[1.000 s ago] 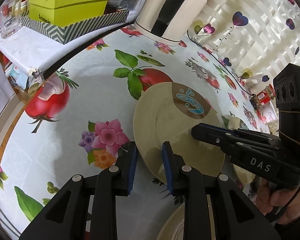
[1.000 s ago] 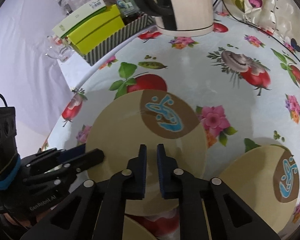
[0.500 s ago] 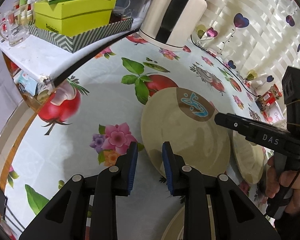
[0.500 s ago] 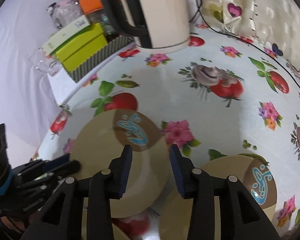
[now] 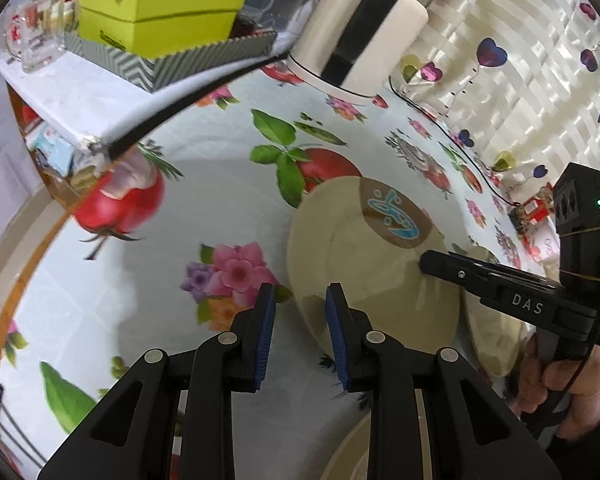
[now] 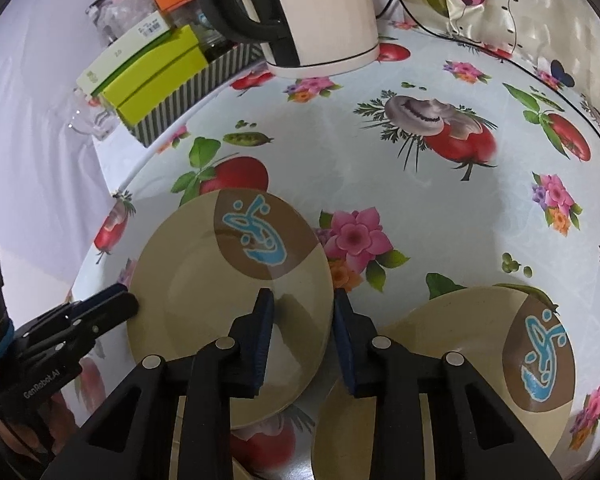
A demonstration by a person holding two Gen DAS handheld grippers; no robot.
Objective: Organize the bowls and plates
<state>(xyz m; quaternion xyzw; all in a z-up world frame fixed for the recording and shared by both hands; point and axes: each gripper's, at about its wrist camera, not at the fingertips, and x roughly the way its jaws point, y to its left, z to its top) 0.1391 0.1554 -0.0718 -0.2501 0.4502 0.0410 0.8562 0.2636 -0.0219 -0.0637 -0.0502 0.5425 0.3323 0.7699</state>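
1. Left wrist view: the left gripper (image 5: 298,312) tilts steeply down at the table (image 5: 220,184), its blue-padded fingers (image 5: 265,336) parted, and nothing sits between them.
2. Its right finger overlaps the near left rim of the beige plate (image 5: 364,264), lying flat at centre frame; contact cannot be told from here.
3. At the right edge, the right gripper (image 5: 424,264) reaches in from lower right, held by a hand (image 5: 568,392) wrapped around its handle, its black tip over the plate's right rim.
4. Right wrist view: the right gripper (image 6: 302,320) also angles steeply down, jaws a little apart and just now closing in.
5. The lower right rim of the plate (image 6: 204,304) lies in that gap, left finger over the plate's face, right finger just outside the edge; the pads do not press on it.
6. A second plate (image 6: 460,360) with the same blue-on-brown mark lies at lower right, partly under the right finger.
7. At lower left, the left gripper (image 6: 120,300) shows its black tip right at the first plate's left rim.
8. Up top stand a cream kettle (image 6: 320,12) and a striped tray (image 6: 188,92) holding green boxes (image 6: 156,68).
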